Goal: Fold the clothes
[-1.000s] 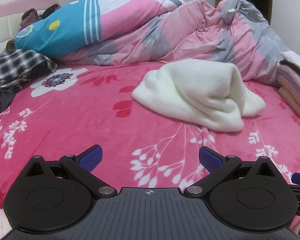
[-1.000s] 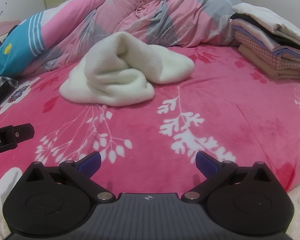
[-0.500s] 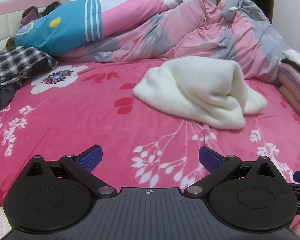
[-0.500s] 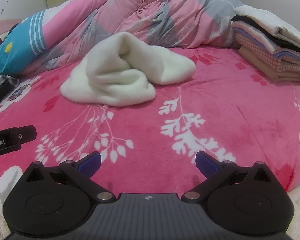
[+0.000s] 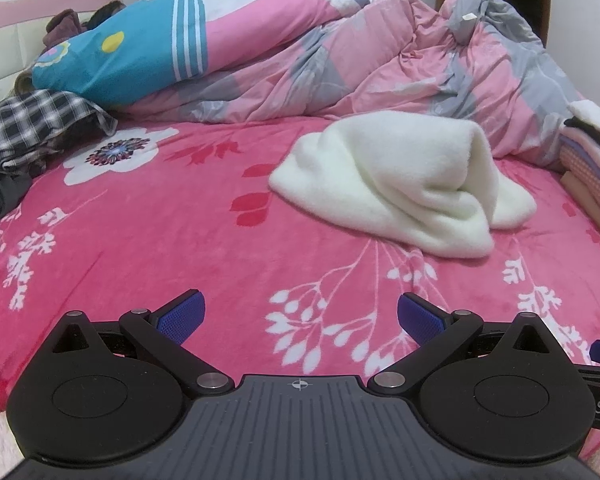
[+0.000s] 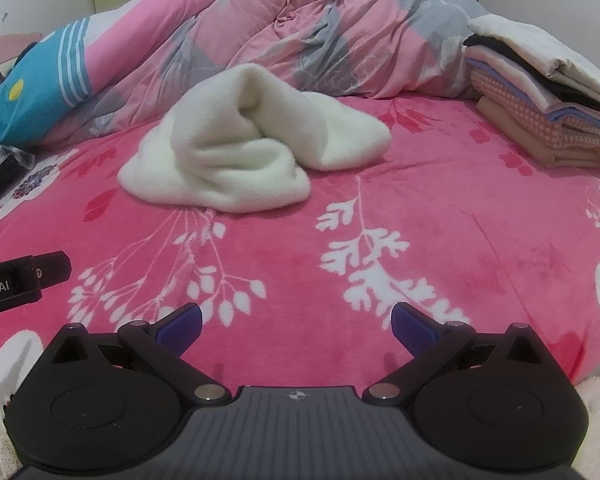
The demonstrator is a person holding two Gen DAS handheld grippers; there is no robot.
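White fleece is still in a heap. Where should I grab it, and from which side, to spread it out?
Probably the thin flat hem of the white fleece garment at its near-left, approached low from the front. That edge lies single and flat on the pink bedspread, while the middle is a rolled hump. Both grippers are open.

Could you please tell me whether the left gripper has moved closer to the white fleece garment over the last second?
Yes, slightly. In the left wrist view the white fleece garment and the folded stack both appear a little larger and nearer, so the left gripper has eased forward.
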